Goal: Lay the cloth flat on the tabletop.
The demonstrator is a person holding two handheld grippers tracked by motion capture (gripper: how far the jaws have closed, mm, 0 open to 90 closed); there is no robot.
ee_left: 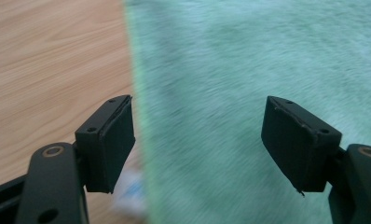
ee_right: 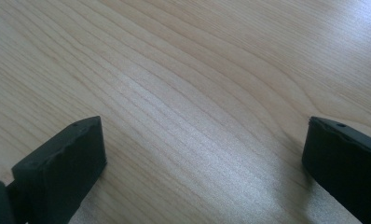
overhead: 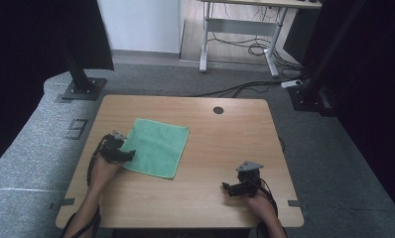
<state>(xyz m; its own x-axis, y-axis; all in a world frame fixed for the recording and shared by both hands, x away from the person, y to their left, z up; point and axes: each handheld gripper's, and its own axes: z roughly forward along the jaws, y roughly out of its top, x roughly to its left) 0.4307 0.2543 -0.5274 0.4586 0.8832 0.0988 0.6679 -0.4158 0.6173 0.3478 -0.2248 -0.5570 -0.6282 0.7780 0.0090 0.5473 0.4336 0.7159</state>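
The left gripper [overhead: 130, 155] sits at the near left corner of the green cloth [overhead: 157, 146], its jaws spread wide with nothing between the pads. In the left gripper view, the left gripper [ee_left: 200, 140] straddles the cloth's edge: 1 jaw is over bare wood just beside the hem, and the other is over the green cloth [ee_left: 249, 70] itself. Whether the pads touch the fabric I cannot tell. The person's left hand [overhead: 104, 168] holds that gripper, the forearm coming in from the bottom edge of the high view.

The cloth lies flat and spread out on the left half of the table [overhead: 225, 139], turned a little so its corners point off the table's edges.

The right gripper [overhead: 226, 187] is well apart from the cloth, low over the near right part of the table. Its jaws are also wide apart and hold nothing; in the right gripper view, the right gripper [ee_right: 204, 154] has bare wood grain between its 2 pads. The right hand [overhead: 261, 204] holds it near the table's front edge.
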